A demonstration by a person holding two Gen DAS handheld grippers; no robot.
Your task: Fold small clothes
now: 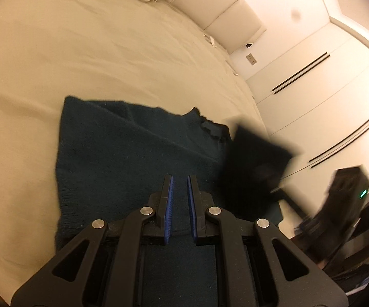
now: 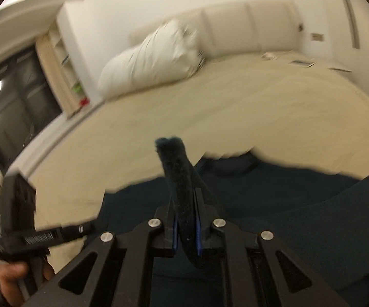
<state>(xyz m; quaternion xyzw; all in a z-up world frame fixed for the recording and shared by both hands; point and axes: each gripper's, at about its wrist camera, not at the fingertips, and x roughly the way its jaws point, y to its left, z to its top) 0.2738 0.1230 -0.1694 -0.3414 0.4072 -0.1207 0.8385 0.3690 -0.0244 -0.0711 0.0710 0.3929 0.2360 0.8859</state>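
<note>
A dark teal knitted sweater [image 1: 123,153] lies on the cream bed sheet [image 1: 82,51]. My left gripper [image 1: 180,179] hovers over the sweater's near part with its blue-padded jaws a small gap apart and nothing between them. In the right wrist view my right gripper [image 2: 187,194] is shut on a folded edge of the sweater [image 2: 179,168] and holds it lifted above the rest of the garment [image 2: 286,204]. The lifted, blurred part also shows in the left wrist view [image 1: 256,158], with the right gripper's body [image 1: 345,199] at the right. The left gripper's body [image 2: 23,230] shows at lower left.
White pillows [image 2: 153,58] and a padded headboard [image 2: 248,30] stand at the bed's far end. Papers [image 2: 302,62] lie near the headboard. White wardrobe doors [image 1: 325,89] run along the bed's right side. A dark window [image 2: 13,107] and shelves [image 2: 66,58] are at the left.
</note>
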